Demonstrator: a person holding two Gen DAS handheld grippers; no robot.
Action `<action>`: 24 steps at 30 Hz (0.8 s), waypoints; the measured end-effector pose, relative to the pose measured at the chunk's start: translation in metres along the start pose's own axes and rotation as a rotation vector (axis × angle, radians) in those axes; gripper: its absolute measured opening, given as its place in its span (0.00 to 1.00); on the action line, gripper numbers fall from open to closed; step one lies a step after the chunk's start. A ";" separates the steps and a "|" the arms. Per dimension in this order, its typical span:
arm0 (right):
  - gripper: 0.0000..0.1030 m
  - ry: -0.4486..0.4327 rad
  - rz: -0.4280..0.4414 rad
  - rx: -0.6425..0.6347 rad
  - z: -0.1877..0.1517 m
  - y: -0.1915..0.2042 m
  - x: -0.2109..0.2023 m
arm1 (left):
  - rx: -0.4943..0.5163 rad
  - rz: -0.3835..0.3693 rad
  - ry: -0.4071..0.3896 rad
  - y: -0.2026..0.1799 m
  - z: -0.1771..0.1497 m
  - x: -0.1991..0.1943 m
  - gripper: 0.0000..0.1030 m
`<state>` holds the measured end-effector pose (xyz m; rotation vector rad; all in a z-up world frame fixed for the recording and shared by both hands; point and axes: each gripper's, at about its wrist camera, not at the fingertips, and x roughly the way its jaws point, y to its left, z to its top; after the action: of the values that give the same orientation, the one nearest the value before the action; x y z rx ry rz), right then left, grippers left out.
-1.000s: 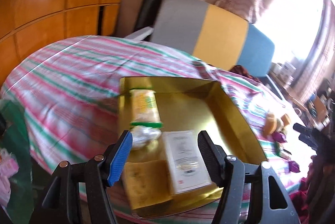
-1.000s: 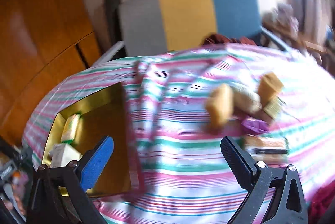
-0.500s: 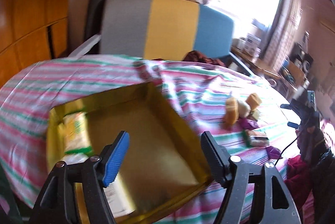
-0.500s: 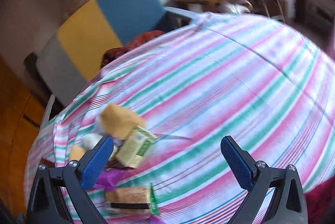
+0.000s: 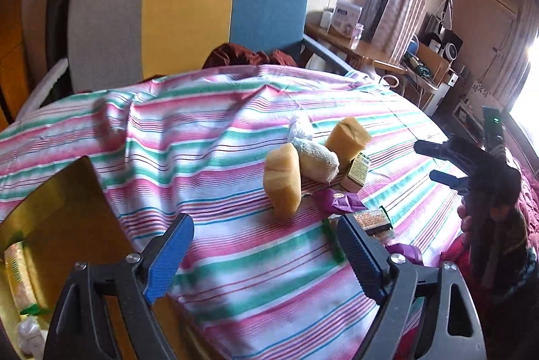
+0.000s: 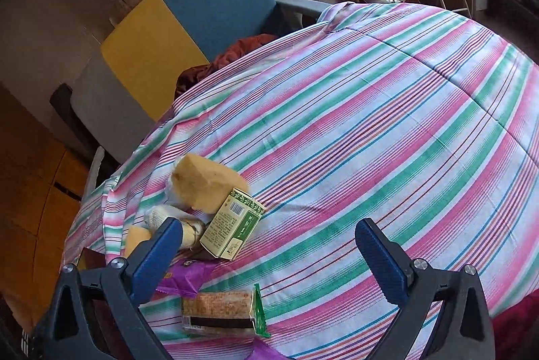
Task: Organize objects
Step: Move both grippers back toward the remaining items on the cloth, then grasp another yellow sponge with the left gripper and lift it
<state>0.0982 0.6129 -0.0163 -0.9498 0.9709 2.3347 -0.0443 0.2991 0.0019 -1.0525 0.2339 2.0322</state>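
A pile of snacks lies on the striped tablecloth (image 5: 235, 137): two yellow sponge cakes (image 5: 282, 183), a white wrapped roll (image 5: 318, 160), a small green box (image 5: 357, 173), purple wrappers (image 5: 343, 202) and a cracker pack (image 5: 372, 220). A gold box (image 5: 64, 225) at the left holds a biscuit pack (image 5: 18, 275). My left gripper (image 5: 264, 250) is open, empty, short of the pile. My right gripper (image 6: 269, 254) is open and empty over the cloth; the green box (image 6: 232, 227), cake (image 6: 205, 183) and cracker pack (image 6: 219, 313) lie by its left finger.
A grey, yellow and blue chair (image 5: 188, 13) stands behind the table with a dark red cloth (image 5: 249, 55) on it. A wooden desk (image 5: 357, 43) with boxes stands at the back right. The right gripper shows in the left wrist view (image 5: 448, 164).
My left gripper has swung right, from over the gold box to facing the snack pile. My right gripper has swung right too, and the pile now lies at its lower left.
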 end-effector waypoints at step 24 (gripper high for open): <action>1.00 0.058 0.074 0.041 0.000 -0.005 0.007 | -0.041 0.009 0.221 -0.013 0.036 0.143 0.35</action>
<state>0.0964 0.6172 -0.0236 -0.9854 1.0905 2.3497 -0.1016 0.4087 -0.0802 -1.3054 0.3126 1.9349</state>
